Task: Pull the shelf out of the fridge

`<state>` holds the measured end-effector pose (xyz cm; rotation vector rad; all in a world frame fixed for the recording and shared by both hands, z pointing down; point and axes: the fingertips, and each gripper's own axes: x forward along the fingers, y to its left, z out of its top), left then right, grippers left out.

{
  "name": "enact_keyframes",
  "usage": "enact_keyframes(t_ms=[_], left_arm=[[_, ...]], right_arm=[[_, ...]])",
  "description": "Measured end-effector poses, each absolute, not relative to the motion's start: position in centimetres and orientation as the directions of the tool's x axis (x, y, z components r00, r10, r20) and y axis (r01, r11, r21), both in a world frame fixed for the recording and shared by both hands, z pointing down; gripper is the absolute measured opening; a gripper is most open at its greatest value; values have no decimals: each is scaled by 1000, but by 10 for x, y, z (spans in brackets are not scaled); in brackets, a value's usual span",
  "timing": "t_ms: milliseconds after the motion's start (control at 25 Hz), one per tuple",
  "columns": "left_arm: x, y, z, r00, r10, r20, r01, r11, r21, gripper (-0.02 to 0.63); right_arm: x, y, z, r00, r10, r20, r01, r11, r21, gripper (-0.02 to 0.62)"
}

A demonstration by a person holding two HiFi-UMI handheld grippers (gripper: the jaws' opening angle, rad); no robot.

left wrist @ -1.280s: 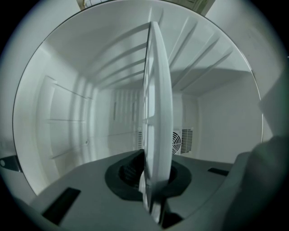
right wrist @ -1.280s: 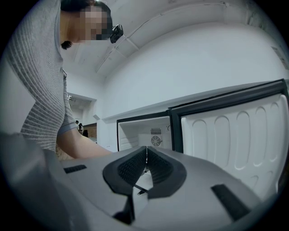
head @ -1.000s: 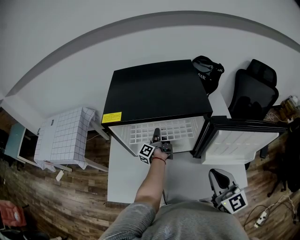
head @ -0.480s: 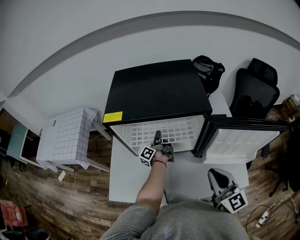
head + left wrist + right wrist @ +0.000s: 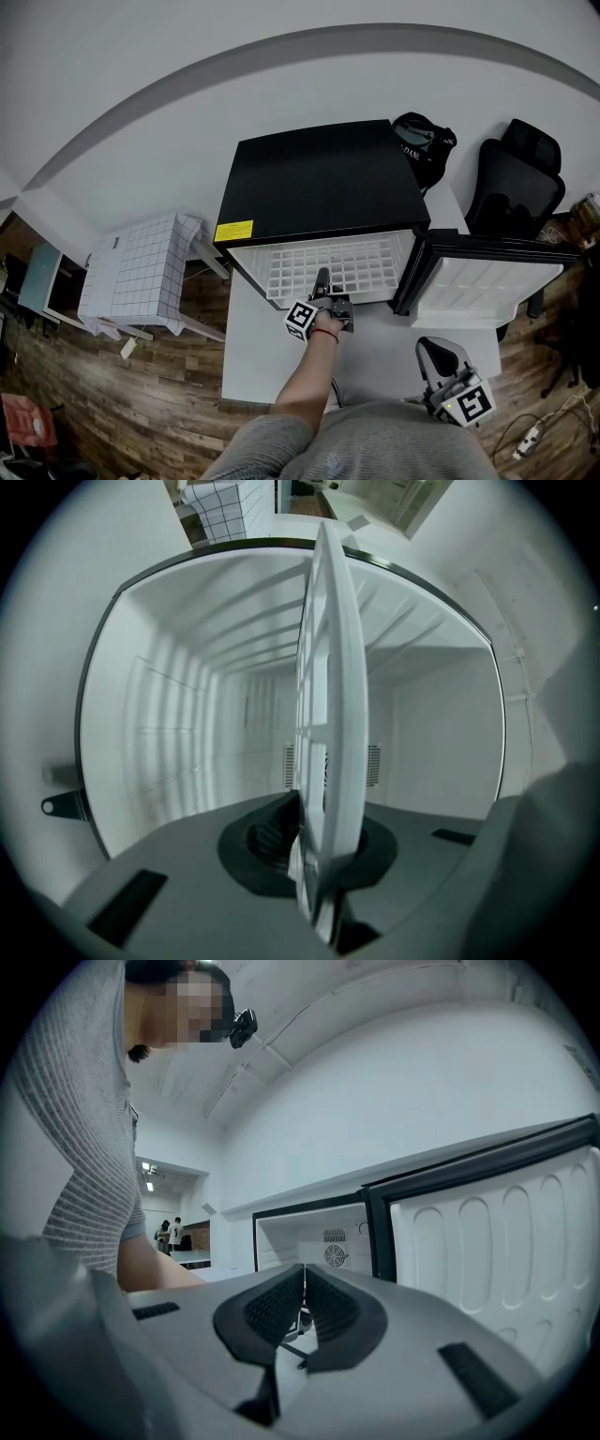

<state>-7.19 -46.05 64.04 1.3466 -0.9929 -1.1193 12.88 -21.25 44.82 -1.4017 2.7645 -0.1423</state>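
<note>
A small black fridge (image 5: 323, 183) stands against the wall with its door (image 5: 487, 277) swung open to the right. Its white grid shelf (image 5: 328, 265) sticks out of the front opening. My left gripper (image 5: 323, 286) is shut on the shelf's front edge. In the left gripper view the shelf (image 5: 330, 714) runs edge-on between the pads, with the white fridge interior (image 5: 197, 724) behind. My right gripper (image 5: 439, 361) hangs low by my right side, away from the fridge. Its pads meet in the right gripper view (image 5: 303, 1312) with nothing between them.
A white mat (image 5: 262, 347) lies on the wood floor before the fridge. A white gridded table (image 5: 131, 277) stands to the left. A black office chair (image 5: 511, 183) and a dark bag (image 5: 422, 145) are behind the open door. Cables (image 5: 534, 427) lie at the lower right.
The shelf has slid a little further out of the fridge, and my left gripper has drawn back toward me with it. The right gripper has stayed put.
</note>
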Motion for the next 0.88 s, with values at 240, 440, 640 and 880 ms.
enact_keyframes(t_ms=[240, 440, 640, 880], left_arm=[[-72, -450, 641, 204, -975, -90, 32, -86, 996, 37], [-73, -446, 642, 200, -976, -90, 28, -86, 996, 37], [-73, -440, 641, 196, -976, -94, 28, -90, 996, 37], [-72, -435, 640, 195, -976, -91, 28, -88, 996, 37]], right_arm=[[126, -210, 449, -602, -799, 1, -795, 598, -99, 14], [126, -208, 450, -604, -797, 4, -794, 600, -98, 13], [126, -206, 449, -606, -795, 1, -791, 603, -100, 14], [126, -206, 450, -609, -793, 3, -789, 606, -106, 14]])
